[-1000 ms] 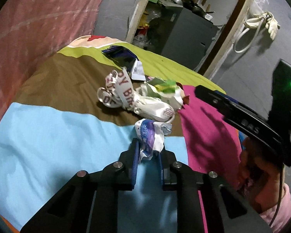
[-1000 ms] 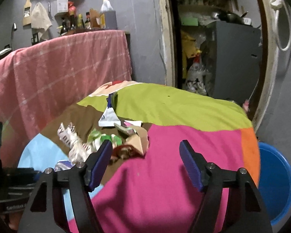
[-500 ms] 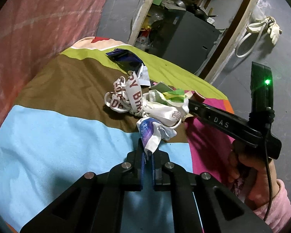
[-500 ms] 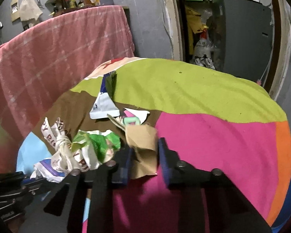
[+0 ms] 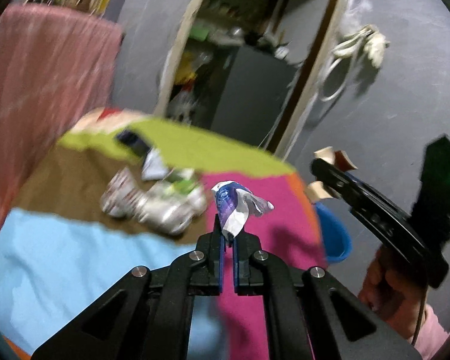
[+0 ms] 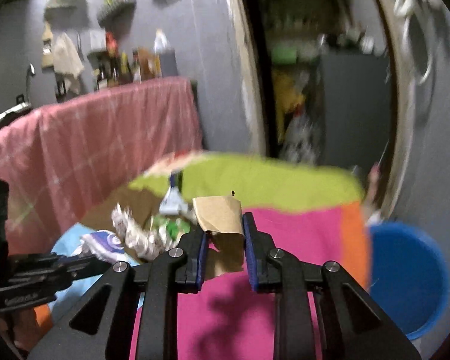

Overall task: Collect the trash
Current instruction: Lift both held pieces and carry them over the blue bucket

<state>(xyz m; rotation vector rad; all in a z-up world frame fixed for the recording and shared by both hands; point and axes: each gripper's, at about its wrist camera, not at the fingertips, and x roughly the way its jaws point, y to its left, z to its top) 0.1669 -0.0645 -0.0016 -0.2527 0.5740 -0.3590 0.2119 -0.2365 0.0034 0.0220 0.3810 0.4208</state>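
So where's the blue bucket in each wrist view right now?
Left wrist: blue bucket right of centre, peeking out past the table's orange edge, below the right gripper.
Right wrist: blue bucket at lower right, large.
Shared landmark: the orange strip of tablecloth beside it.

Two tongs are in view: the left tongs [image 5: 228, 234] carry one crumpled white-and-purple wrapper [image 5: 235, 207], and the right tongs [image 6: 225, 240] carry one folded piece of brown paper [image 6: 220, 214]. One blue bucket [image 6: 405, 276] stands beside the counter [image 6: 300, 240]. On the counter's striped cloth lies one heap of crumpled litter [image 5: 156, 201], too blurred to count piece by piece, plus one dark blue packet [image 5: 133, 142] and one white scrap [image 5: 153, 166] behind it. One pink hanging cloth [image 6: 90, 150] and one coil of white hose [image 5: 339, 75] show behind.
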